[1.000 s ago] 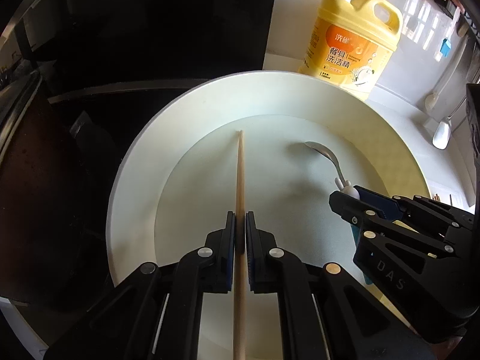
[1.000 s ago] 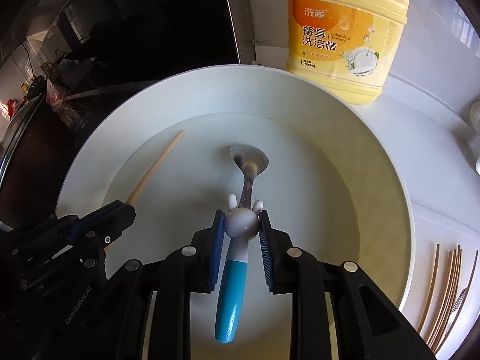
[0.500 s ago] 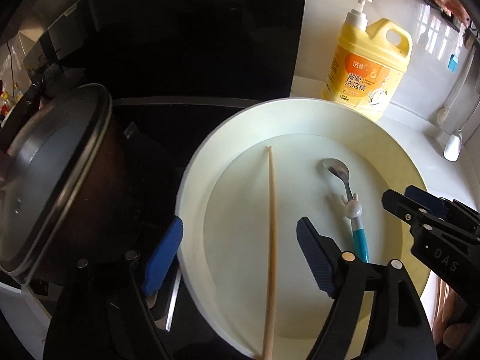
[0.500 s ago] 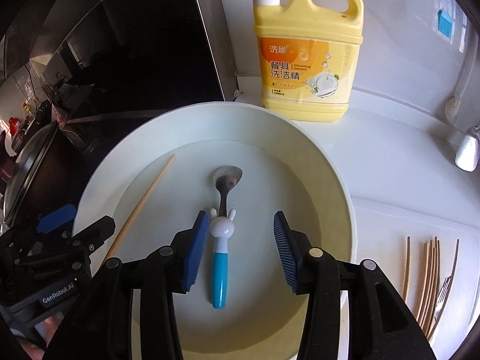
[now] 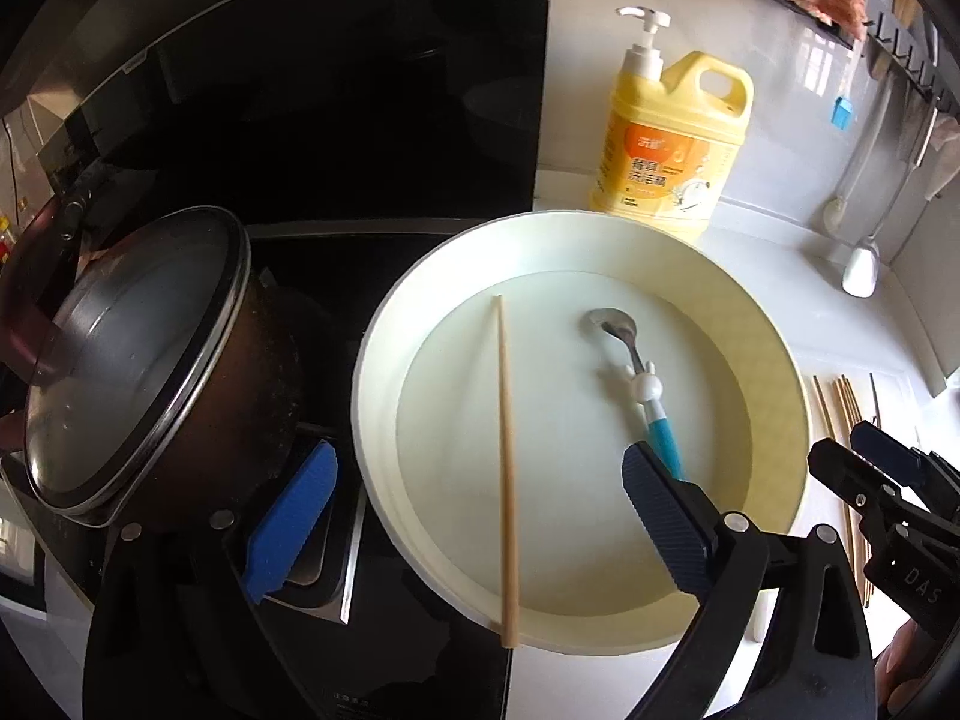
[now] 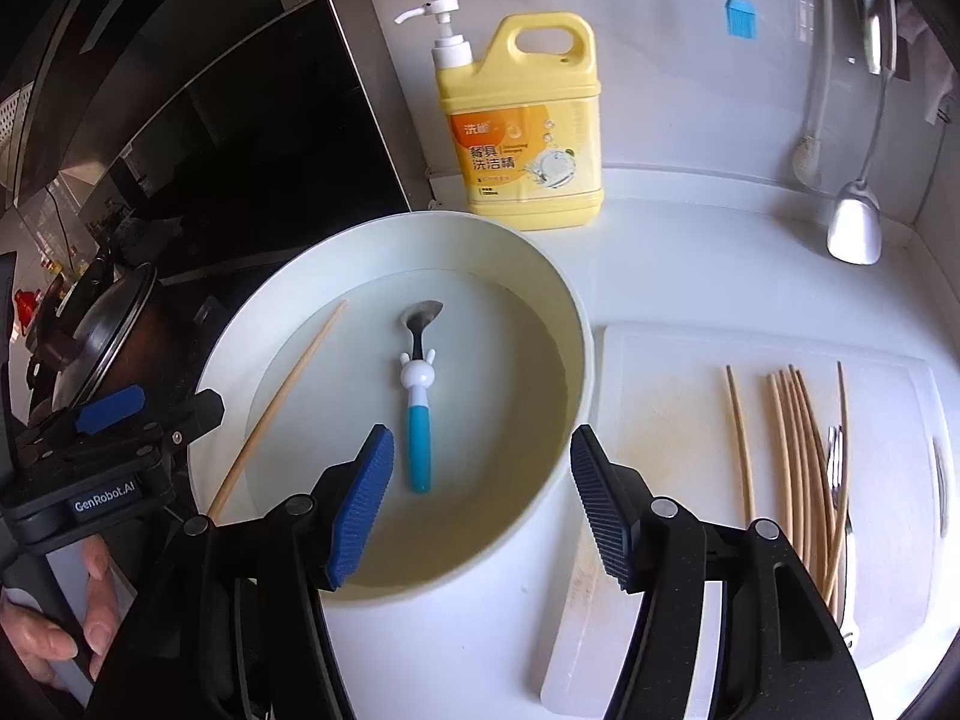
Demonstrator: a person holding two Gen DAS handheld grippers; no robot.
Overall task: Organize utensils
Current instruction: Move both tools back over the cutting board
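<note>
the large round white basin (image 6: 576, 324) sits on the white desk (image 6: 690, 252). inside it lie a single wooden chopstick (image 5: 506, 468), its near end over the rim, and a steel spoon with a blue handle and white rabbit figure (image 6: 417, 402), apart from each other. the left claw (image 5: 474, 531) and the right claw (image 6: 480, 507) both hang spread wide and empty above the basin's near edge. right of the basin, a bundle of wooden chopsticks (image 6: 798, 450) lies on a white cutting board (image 6: 660, 372). behind the basin stands a yellow detergent jug (image 6: 528, 126).

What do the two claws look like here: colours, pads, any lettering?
Both are black plastic with silver rivets and ribbed blue pads. The left claw reads "GenRobot.AI" on its side; the right claw shows "DAS". No cables or sleeves visible; a bare hand grips one handle.
</note>
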